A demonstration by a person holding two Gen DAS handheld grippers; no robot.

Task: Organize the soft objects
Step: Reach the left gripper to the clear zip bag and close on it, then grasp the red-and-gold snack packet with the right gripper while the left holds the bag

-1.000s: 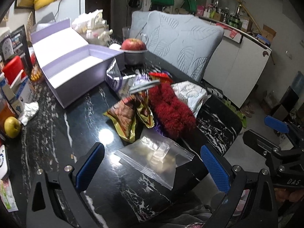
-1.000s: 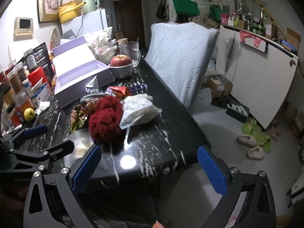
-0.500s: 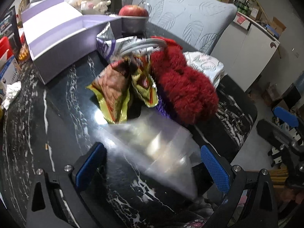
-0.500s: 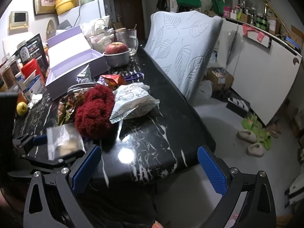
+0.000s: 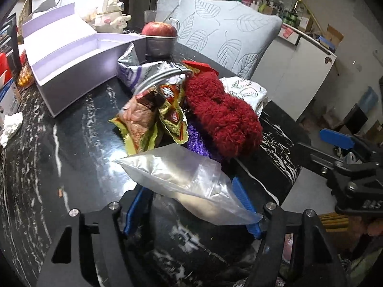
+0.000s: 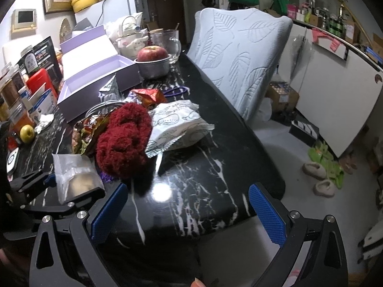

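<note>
In the left wrist view, at the upper left, one open lilac cardboard box [image 5: 71, 64] stands empty on the black marbled table [image 5: 71, 143]. Right of it, in the middle of the frame, lies a heap: two crumpled brown-gold snack wrappers [image 5: 143, 119], one fluffy dark red yarn piece [image 5: 222, 119] and one white printed soft packet [image 5: 246, 91]. At the lower centre, the left gripper [image 5: 189, 203] has just been closing its jaws, and its blue pads now pinch the one clear plastic zip bag [image 5: 182, 174], which is lifted off the table. At the right edge, the right gripper [image 6: 189, 217] has its jaws wide apart, with nothing between them. I judge the task is only at its beginning: the box holds nothing, and the whole heap is not yet sorted.
</note>
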